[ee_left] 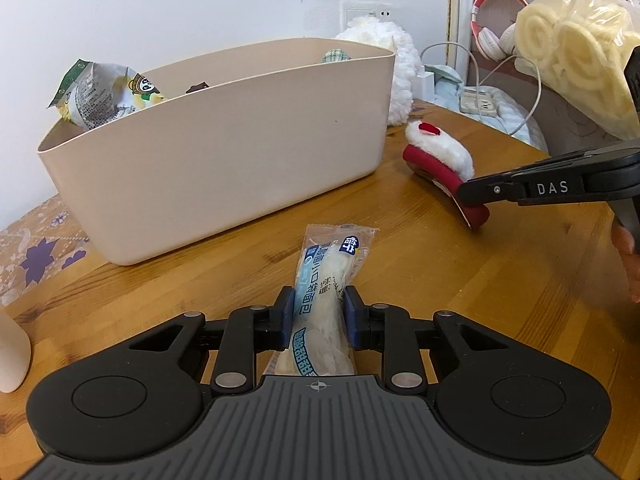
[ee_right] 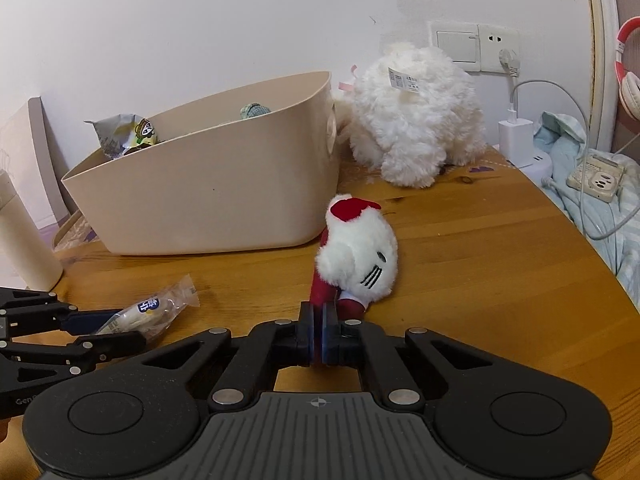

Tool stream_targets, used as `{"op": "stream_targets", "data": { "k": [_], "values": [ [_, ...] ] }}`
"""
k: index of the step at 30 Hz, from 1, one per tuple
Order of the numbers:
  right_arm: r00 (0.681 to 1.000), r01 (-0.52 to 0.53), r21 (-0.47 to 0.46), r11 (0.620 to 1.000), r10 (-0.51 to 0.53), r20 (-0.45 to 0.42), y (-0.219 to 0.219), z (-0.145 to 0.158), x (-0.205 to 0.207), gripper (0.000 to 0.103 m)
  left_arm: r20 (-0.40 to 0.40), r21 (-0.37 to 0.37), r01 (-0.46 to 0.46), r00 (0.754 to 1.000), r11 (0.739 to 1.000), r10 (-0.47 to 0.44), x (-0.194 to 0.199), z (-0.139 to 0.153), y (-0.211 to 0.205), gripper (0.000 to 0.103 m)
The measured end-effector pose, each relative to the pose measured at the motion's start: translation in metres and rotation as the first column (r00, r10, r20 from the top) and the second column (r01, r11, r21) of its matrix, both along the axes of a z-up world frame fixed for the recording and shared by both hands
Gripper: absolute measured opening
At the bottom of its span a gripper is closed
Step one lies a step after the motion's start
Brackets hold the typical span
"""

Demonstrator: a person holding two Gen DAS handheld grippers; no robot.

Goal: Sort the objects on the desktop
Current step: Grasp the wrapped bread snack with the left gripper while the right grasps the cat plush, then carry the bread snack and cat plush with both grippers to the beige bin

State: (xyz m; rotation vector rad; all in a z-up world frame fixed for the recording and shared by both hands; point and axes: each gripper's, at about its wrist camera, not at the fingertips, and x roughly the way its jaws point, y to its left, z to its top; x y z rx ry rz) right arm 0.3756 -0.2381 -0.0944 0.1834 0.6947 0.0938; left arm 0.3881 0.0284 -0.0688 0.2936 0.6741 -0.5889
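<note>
A clear bread packet (ee_left: pixel 329 268) with a blue label sticks out forward between my left gripper's (ee_left: pixel 318 316) blue pads, which are shut on its middle. It hangs low over the wooden table (ee_left: pixel 500 300), in front of the beige bin (ee_left: pixel 224 140). In the right wrist view, my right gripper (ee_right: pixel 319 324) is shut on the red cloth part of a white plush cat (ee_right: pixel 356 256) with a red bow. The cat lies beside the bin's (ee_right: pixel 208 184) right end. The left gripper (ee_right: pixel 128 326) with the bread packet (ee_right: pixel 150 310) shows at the left.
A snack bag (ee_left: pixel 100 96) and a small green item (ee_right: pixel 254 111) sit in the bin. A big white plush (ee_right: pixel 412 120) stands behind the cat. A white bottle (ee_right: pixel 20 232) is at the left. A charger (ee_right: pixel 516 136), power strip (ee_right: pixel 596 178) and headphones (ee_left: pixel 496 32) lie right.
</note>
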Motion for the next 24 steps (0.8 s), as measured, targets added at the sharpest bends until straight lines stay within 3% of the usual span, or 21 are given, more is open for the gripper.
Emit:
{"op": "stream_targets", "data": {
  "k": [17,24],
  "values": [
    [0.994,0.013,0.026,1.000,-0.016,0.109,-0.005,0.016,-0.024,0.002,0.015,-0.035,-0.014,1.000,0.999,0.014,-0.003,0.009,0.006,0.025],
    [0.986,0.012,0.046,0.999,-0.020,0.163,-0.009,0.037,-0.032,0.002,0.058,-0.071,0.006,0.998,0.997,-0.002,-0.009,0.032,0.007,0.025]
  ]
}}
